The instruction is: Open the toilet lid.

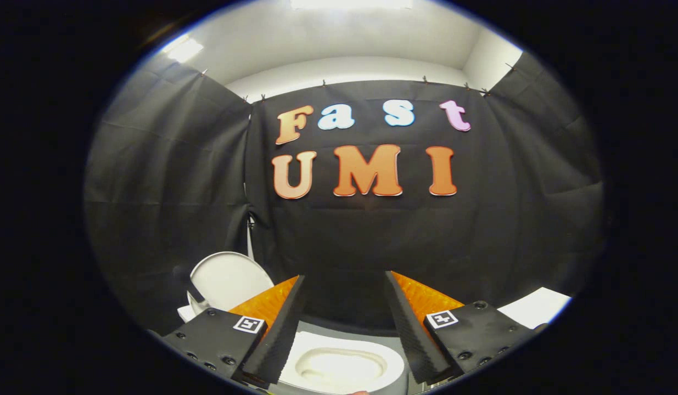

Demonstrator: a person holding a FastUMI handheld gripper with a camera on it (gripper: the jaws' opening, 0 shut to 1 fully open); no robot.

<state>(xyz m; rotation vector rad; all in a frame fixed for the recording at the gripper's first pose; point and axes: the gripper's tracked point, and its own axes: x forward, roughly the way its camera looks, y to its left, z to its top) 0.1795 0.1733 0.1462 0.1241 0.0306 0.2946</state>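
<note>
Hovering at the bottom centre of the frame, gripper (344,323) fingers spread wide and empty, white toilet bowl (341,365) between them below, toilet lid (229,282) raised upright at lower left, black cloth wall (344,241) behind.

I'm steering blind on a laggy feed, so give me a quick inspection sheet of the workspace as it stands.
Surface: grey floor strip behind the bowl.
Job's things: white oval toilet lid stands raised, beyond the left finger; white open toilet bowl lies between and below the fingers.
Clutter: flat white object beyond the right finger, cannot tell what.
Grippers: gripper open, fingers spread, touching nothing.
Cables: nothing seen.
Surroundings: black cloth wall; white ceiling with lights.
</note>
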